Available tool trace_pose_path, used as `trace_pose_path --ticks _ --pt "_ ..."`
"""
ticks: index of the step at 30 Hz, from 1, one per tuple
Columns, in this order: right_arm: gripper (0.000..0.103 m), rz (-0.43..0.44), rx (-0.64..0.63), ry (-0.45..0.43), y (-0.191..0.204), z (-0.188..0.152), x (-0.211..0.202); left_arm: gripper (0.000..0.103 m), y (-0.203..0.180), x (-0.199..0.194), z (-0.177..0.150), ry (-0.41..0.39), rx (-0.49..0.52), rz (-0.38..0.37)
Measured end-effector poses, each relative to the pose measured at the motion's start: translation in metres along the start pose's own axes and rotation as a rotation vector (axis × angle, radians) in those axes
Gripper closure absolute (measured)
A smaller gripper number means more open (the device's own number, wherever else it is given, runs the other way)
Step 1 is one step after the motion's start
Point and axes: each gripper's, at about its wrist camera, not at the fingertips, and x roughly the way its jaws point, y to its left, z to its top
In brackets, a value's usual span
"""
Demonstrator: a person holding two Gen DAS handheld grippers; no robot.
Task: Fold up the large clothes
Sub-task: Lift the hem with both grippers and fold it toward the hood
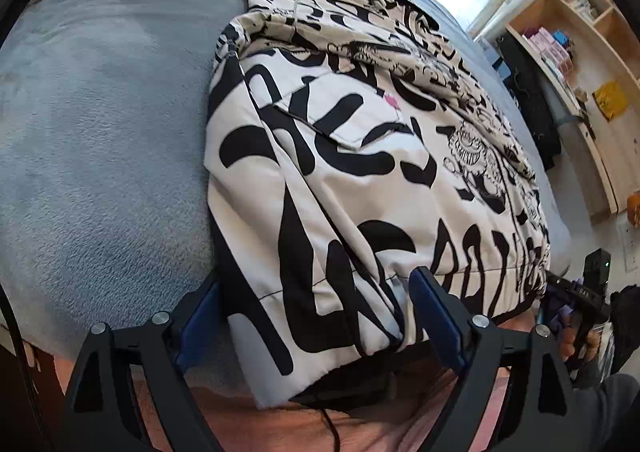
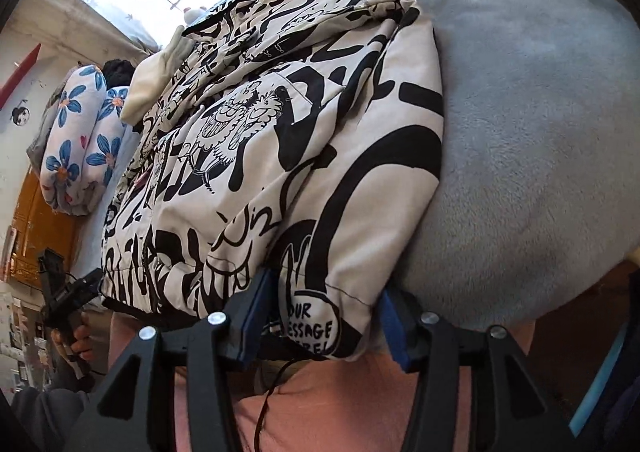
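Jacket (image 1: 360, 155) lies centre frame on the bed (image 1: 104, 139), hem nearest. Left tongs (image 1: 316, 316) and right tongs (image 2: 320, 320) straddle hem corners, pads apart, nothing gripped. Advice: clamp both layers evenly, then lift together.

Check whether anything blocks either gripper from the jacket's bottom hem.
Nothing visible does. The printed jacket lies on the grey blanket, and its hem already sits between the open fingers of the left gripper and the right gripper.
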Motion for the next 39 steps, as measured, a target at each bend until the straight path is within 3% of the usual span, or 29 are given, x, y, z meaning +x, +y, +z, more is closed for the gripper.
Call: trace_pose_path --ticks 2,5,7,9,11,15,20,31,36,39 --pt "0.053 -0.008 -0.004 -0.001 0.001 0.000 0.000 0.010 -0.004 0.006 0.000 0.013 0.022 0.013" --pt "0.059 -0.024 -0.003 -0.004 0.003 0.000 0.000 0.011 -0.015 0.014 0.000 0.038 0.078 0.092" --pt "0.067 -0.049 -0.009 -0.008 0.006 0.000 -0.002 0.023 -0.022 0.014 -0.001 0.026 0.094 0.134" --pt "0.073 -0.065 -0.016 -0.015 0.011 0.000 -0.005 0.048 -0.026 0.011 -0.001 0.021 0.100 0.133" --pt "0.079 -0.098 -0.043 -0.029 0.021 0.001 -0.010 0.064 -0.034 0.006 0.000 0.013 0.089 0.127" --pt "0.086 -0.129 -0.080 -0.079 0.038 0.005 -0.027 0.077 -0.050 -0.001 0.002 0.011 0.056 0.198" --pt "0.089 -0.127 -0.087 -0.119 0.049 0.009 -0.054 0.081 -0.046 -0.027 0.001 -0.010 -0.032 0.163" --pt "0.089 -0.132 -0.112 -0.122 0.060 0.008 -0.093 0.081 -0.055 -0.064 -0.006 0.026 -0.042 0.127" --pt "0.089 -0.060 -0.072 -0.139 0.056 0.041 -0.103 0.081 -0.053 -0.062 0.030 0.038 -0.101 0.068" --pt "0.090 -0.018 -0.056 -0.161 0.060 0.067 -0.106 0.082 -0.055 -0.068 0.057 -0.001 -0.120 0.042"
